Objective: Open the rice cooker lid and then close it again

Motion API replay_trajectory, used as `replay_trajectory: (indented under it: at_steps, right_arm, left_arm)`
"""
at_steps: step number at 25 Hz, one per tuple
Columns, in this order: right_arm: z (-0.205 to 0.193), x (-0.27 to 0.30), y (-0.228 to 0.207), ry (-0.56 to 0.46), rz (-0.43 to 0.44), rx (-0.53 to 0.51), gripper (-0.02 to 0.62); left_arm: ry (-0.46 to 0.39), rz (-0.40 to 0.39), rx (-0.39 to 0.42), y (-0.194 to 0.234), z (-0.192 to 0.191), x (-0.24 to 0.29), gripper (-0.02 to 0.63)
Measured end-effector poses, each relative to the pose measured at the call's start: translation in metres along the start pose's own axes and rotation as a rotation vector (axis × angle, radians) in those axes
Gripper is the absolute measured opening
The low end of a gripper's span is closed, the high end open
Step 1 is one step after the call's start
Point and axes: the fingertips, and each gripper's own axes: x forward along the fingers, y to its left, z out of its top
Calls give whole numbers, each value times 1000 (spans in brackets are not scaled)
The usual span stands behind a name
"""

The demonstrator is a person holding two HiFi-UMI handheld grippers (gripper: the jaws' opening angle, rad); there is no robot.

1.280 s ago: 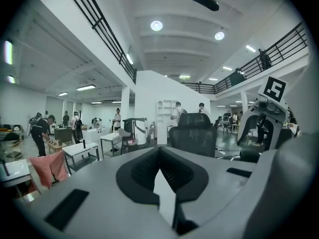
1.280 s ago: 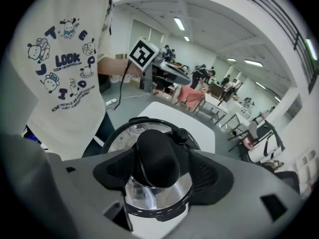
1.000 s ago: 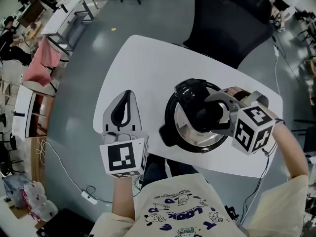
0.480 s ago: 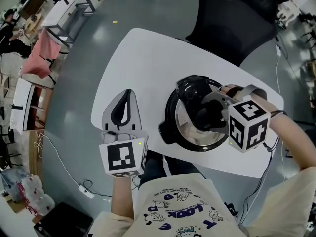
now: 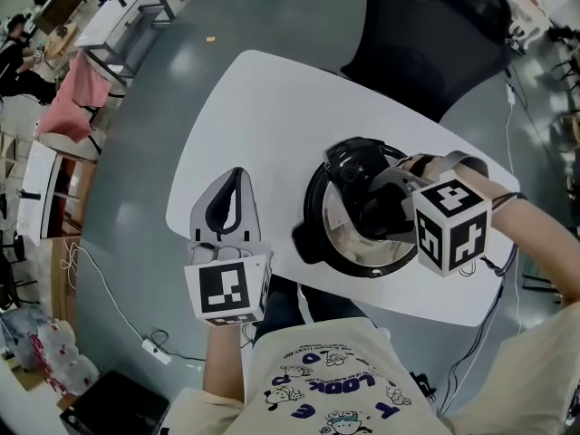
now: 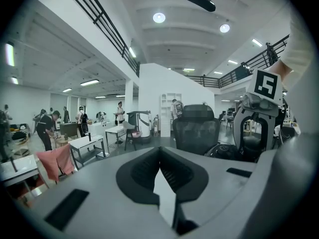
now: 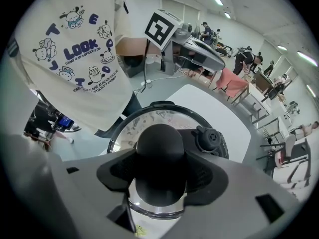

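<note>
While the right gripper (image 7: 160,178) points down at the rice cooker (image 5: 308,243), right of centre on the white surface (image 5: 272,116), its jaws have just been closing and now press both sides of the smooth, rounded black knob (image 7: 160,143). I think a centred, firm grip is best before lifting the shiny round lid (image 7: 130,128). The left gripper (image 5: 233,184) has its jaws together, empty.

bright, even light from ceiling lights (image 6: 159,17); strong fisheye bending at edges, near parts soft.
</note>
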Motion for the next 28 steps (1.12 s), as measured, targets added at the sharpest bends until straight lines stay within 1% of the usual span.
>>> replay_trajectory:
  at_steps: [8, 15, 19, 28]
  right_arm:
    - [4, -1, 2, 16, -1, 15, 295]
    - [7, -3, 1, 1, -23, 80, 295]
    - [9, -3, -2, -29, -41, 157, 295]
    - [-2, -7, -9, -85, -111, 413, 295]
  left_arm:
    - [-7, 18, -8, 9, 1, -10, 14]
    - [-13, 33, -17, 15, 2, -16, 14]
    - [-14, 35, -22, 18, 1, -20, 14]
    - [-11, 19, -26, 5, 1, -15, 14]
